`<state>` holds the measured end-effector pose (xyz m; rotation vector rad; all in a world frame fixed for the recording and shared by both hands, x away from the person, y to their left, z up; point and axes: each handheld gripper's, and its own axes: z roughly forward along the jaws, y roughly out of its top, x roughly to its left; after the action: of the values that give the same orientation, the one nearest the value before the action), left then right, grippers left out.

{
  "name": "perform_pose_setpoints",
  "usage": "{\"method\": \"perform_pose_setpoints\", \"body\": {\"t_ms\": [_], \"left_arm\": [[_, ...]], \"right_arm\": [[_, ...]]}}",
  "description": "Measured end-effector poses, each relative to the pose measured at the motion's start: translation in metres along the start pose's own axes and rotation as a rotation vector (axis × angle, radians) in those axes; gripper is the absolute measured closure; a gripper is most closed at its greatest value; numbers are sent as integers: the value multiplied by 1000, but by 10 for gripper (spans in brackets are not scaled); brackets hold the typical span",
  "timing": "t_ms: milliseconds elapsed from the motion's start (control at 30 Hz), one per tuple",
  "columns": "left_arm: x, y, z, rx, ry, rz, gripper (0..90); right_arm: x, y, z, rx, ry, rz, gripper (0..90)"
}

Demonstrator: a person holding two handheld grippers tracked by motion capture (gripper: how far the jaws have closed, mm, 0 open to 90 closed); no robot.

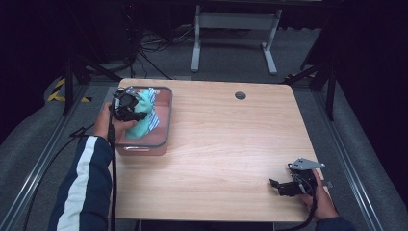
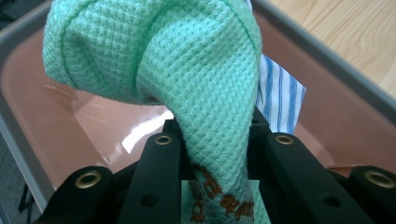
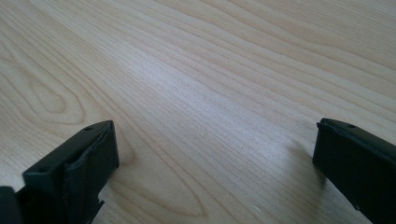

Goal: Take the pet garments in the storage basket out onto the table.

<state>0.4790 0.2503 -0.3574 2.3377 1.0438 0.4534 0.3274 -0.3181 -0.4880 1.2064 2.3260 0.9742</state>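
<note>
Left tool (image 2: 212, 154): we have it clamped on the green cloth (image 2: 187, 70), bunched over the pink tub (image 1: 166, 115) at ten o'clock on the desk (image 1: 226, 144).
Right tool (image 1: 288, 185): jaws wide apart, empty, resting at four o'clock.
Progress: we judge the cloth gripped, not yet moved clear.
Nearby: a striped cloth (image 2: 280, 100) just behind; tub walls hem it in.

One camera is looking down from high above the table (image 1: 226, 144), while two are sitting close, one facing the same wood.
</note>
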Motion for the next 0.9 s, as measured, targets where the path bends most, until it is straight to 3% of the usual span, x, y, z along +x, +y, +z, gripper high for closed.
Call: {"method": "perform_pose_setpoints", "body": {"t_ms": [133,433,667,900], "left_arm": [[-7,-1,-18,-73,-10,2,750],[-21,0,-46,-152,-36,30,753],[-48,11,-65,-194,-66,105,753],[-75,26,-67,-205,-101,177,753]], "right_arm": [[0,0,0,0,0,0,4],[0,0,0,0,0,0,4],[0,0,0,0,0,0,4],[0,0,0,0,0,1,4]]}}
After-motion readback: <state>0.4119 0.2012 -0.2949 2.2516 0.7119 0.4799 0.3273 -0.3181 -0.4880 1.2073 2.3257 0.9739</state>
